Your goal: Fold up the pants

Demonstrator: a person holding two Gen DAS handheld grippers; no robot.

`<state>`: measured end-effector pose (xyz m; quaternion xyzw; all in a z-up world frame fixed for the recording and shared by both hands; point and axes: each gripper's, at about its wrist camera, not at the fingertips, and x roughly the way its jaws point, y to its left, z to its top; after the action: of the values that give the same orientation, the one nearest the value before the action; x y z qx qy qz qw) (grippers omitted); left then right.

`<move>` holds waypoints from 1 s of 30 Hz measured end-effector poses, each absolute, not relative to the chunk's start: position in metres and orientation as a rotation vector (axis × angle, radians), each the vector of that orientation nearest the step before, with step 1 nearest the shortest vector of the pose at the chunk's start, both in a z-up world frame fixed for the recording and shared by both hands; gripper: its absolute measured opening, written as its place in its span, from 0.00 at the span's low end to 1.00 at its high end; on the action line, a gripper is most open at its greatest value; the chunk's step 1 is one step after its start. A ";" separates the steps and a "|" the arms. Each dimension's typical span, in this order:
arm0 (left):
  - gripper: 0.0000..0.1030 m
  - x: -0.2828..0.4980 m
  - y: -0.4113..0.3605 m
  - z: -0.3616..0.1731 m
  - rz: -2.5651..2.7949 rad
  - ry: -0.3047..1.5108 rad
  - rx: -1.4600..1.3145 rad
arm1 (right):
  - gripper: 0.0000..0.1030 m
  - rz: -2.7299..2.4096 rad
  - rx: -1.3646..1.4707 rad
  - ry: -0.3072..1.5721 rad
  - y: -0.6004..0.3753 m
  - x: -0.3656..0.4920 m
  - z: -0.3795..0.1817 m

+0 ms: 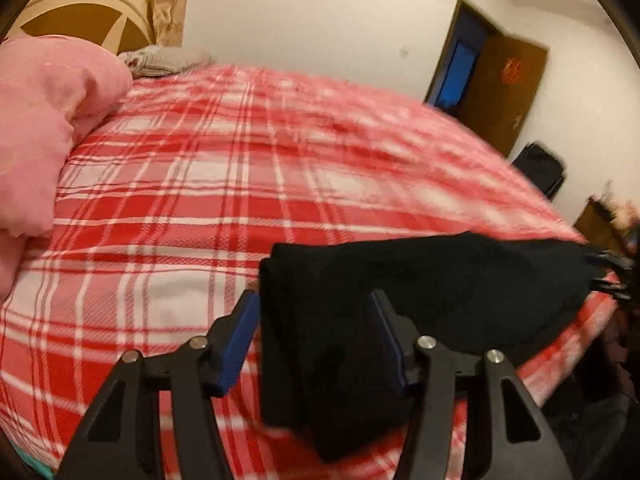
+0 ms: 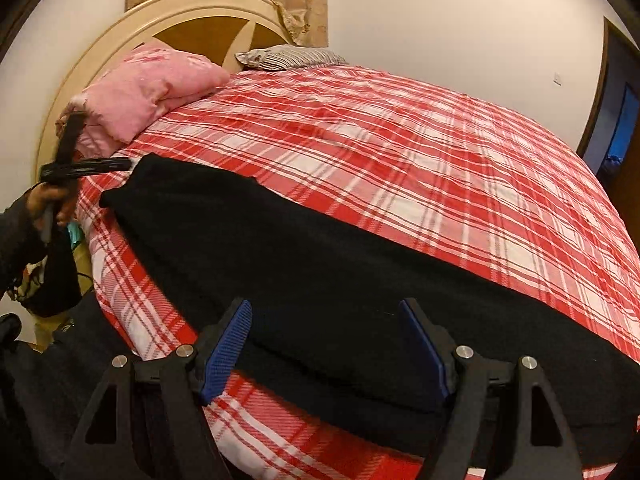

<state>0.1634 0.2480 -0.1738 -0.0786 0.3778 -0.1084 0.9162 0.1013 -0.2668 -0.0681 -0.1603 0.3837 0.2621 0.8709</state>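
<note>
Both grippers, left gripper (image 1: 316,336) and right gripper (image 2: 326,344), hover with jaws spread over the black pants (image 2: 320,264) stretched lengthwise along the plaid bed's (image 2: 400,152) lower-frame edge, apparently lining up the next fold.

Item I see: pants (image 2: 320,264), black, plain knit-like cloth. State: folded lengthwise into one long flat band, layers stacked. Position: lying along the near edge of the bed (image 2: 400,152), one end squared off (image 1: 304,320).

left tool (image 1: 316,336) jaws spread wide, right tool (image 2: 328,344) jaws spread wide
</note>
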 end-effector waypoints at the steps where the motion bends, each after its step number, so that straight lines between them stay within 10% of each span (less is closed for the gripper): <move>1: 0.53 0.168 0.247 -0.178 -0.215 0.793 -0.162 | 0.74 0.556 -0.333 0.802 -0.266 0.100 -0.069; 4: 0.53 0.176 0.246 -0.184 -0.199 0.824 -0.177 | 0.74 0.572 -0.321 0.805 -0.265 0.097 -0.072; 9: 0.21 0.174 0.246 -0.178 -0.166 0.812 -0.167 | 0.74 0.578 -0.297 0.817 -0.266 0.100 -0.077; 30: 0.08 0.207 0.247 -0.176 -0.185 0.811 -0.126 | 0.74 0.617 -0.366 0.827 -0.237 0.092 -0.095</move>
<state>0.2068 0.2469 -0.1757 -0.0611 0.3937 -0.0898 0.9128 0.0925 -0.2370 -0.0955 -0.1740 0.3930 0.2934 0.8539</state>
